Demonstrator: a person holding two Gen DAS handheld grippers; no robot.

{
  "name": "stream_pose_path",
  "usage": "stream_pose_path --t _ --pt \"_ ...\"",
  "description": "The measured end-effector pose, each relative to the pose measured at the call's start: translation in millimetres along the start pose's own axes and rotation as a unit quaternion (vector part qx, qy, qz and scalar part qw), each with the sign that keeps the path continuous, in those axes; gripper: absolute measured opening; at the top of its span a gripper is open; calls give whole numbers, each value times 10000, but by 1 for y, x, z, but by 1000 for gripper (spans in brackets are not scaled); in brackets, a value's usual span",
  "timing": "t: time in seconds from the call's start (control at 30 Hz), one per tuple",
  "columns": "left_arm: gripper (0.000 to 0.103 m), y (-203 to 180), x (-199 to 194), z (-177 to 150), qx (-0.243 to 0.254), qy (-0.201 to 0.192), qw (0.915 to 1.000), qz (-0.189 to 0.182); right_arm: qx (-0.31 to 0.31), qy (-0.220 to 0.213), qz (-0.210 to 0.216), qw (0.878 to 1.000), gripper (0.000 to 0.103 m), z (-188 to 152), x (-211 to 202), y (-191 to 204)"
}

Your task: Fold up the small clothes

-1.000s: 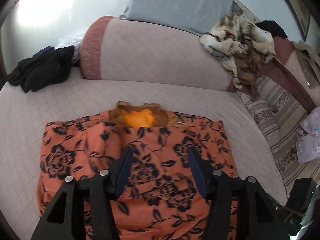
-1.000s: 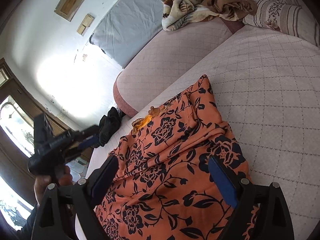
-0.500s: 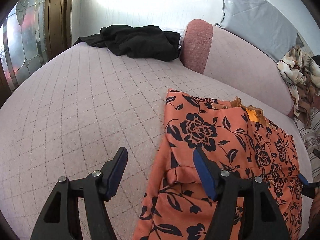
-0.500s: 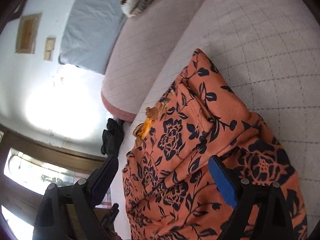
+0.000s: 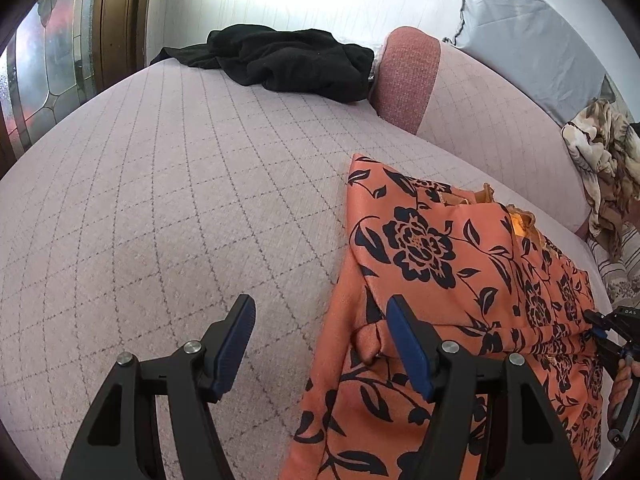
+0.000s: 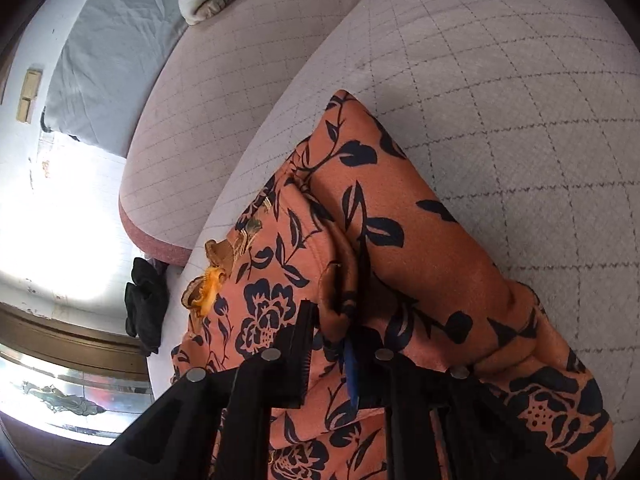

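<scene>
In your left wrist view, you are holding the left gripper (image 5: 320, 344) with its jaws standing apart over the quilted sofa seat (image 5: 168, 200). The left edge of the orange floral garment (image 5: 460, 264) is lying between the two fingers, with the right finger resting over the cloth and the left finger over bare seat; the pads are not pressing on it. A black garment (image 5: 288, 60) is lying well beyond the jaws, by the sofa arm. At the far right, your right hand (image 5: 624, 380) is showing at the garment's other side.

In your right wrist view, you are keeping the right gripper (image 6: 332, 344) clamped on a bunched fold of the orange floral garment, its jaws having just been closing on the cloth.
</scene>
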State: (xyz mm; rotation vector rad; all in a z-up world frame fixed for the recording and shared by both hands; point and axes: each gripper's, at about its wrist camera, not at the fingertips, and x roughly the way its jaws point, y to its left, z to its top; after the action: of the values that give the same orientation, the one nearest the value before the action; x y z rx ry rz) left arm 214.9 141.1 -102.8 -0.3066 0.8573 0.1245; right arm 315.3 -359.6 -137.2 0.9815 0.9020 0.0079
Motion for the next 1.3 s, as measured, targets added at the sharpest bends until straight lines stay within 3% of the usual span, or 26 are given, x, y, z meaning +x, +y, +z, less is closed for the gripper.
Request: stream_pose_path --t 0.17,0.23,0.3,0.4,0.47,0.5,0.53,0.6,0.7,0.87,0.9,0.93,1.0,1.1,1.23,1.3 --pt "69 7 -1 1 -224 -48 9997 27 -597 -595 376 9957 6 -24 -52 34" --pt "69 7 -3 3 -270 -87 9996 3 -745 -754 132 9943 6 -36 -63 33" --pt "69 5 -5 3 -208 -124 9997 2 -648 -567 -262 9959 9 -34 -49 13" --pt "69 3 -8 2 -132 -166 9998 -5 -54 124 -35 9999 12 -32 -28 -15" --pt "69 2 -8 3 -147 -190 9997 -20 -158 -47 200 9997 38 -33 -33 -9" --pt "69 2 -8 4 -158 -195 9997 -35 -163 -104 300 9994 79 -33 -36 -6" --pt "69 1 -8 5 -157 -196 9997 -48 -143 -211 416 9988 91 -32 -38 -2" --pt "69 0 -9 5 -120 -206 9997 -63 -169 -254 380 9988 91 -26 -35 6" --pt "69 0 -10 6 -128 -229 9996 -107 88 -139 267 9995 88 -18 -21 5" --pt "69 -1 -8 8 -134 -209 9996 -132 189 -158 -66 9997 67 -7 -6 7" --pt "69 -1 -7 8 -126 -197 9996 -139 172 -162 -142 9996 59 -4 -4 7" --pt "69 -1 -7 8 -117 -202 9996 -145 155 -153 -231 9995 37 -2 -1 8" --pt "69 -2 -7 8 -89 -238 9996 -143 43 -112 -371 9992 8 3 1 8" --pt "69 -2 -7 8 -91 -238 9996 -134 -388 -342 -351 9980 7 1 -14 26" --pt "69 -1 -7 9 -127 -267 9995 -137 -947 -882 -271 9912 7 -16 -63 56" --pt "69 -2 -6 10 -125 -273 9995 -129 -1032 -633 -555 9911 7 -21 -56 48"
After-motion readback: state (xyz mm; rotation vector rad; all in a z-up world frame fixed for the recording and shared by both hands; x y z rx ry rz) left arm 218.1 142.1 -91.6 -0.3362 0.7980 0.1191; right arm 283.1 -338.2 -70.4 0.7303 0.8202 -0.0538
